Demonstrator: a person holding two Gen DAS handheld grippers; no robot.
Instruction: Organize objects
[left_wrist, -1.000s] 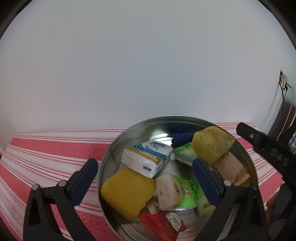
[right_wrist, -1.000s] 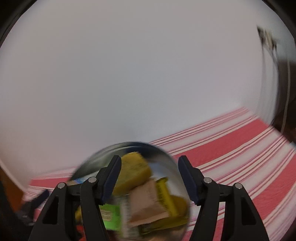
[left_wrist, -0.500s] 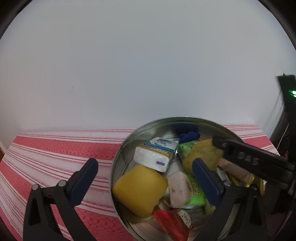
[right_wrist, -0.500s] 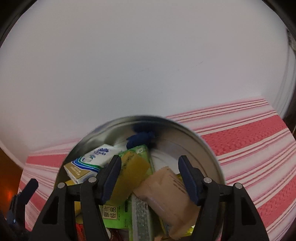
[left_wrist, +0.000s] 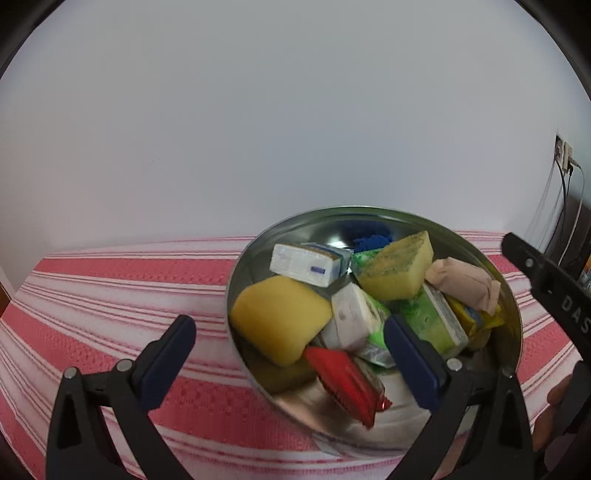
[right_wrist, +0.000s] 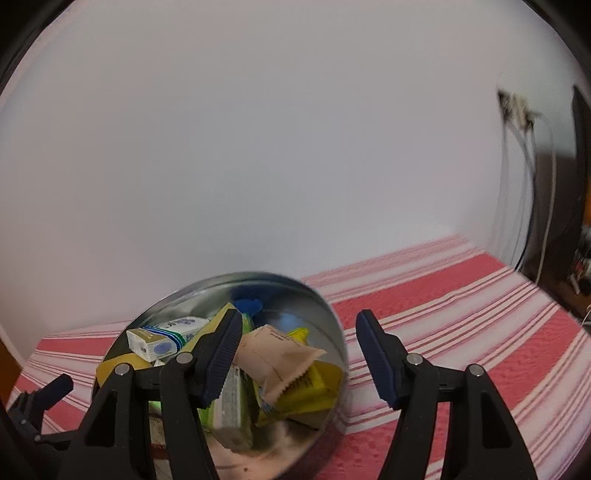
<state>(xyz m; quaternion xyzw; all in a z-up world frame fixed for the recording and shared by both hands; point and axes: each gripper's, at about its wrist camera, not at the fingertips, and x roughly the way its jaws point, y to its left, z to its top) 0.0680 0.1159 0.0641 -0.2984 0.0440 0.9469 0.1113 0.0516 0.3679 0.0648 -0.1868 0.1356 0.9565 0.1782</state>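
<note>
Both grippers, left (left_wrist: 290, 349) & right (right_wrist: 299, 356), fingers apart, empty, over metal bowl (left_wrist: 515, 314) w/ sponges, packets on striped table (left_wrist: 129, 273).

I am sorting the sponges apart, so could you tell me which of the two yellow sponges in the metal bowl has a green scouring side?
The wedge-looking sponge toward the bowl's back, propped on the green packets; its top is speckled green. The rounded sponge nearer the left gripper is plain yellow.

Your two fisheye views are evenly and softly lit, with no hard shadows. The wall (left_wrist: 288, 122) reads pale and flat. Dark vignetting curves the corners. Dull reflections sit inside the metal bowl (left_wrist: 515, 314). In your right view, motion blur smears the cables (right_wrist: 532, 177) at 3 o'clock.
</note>
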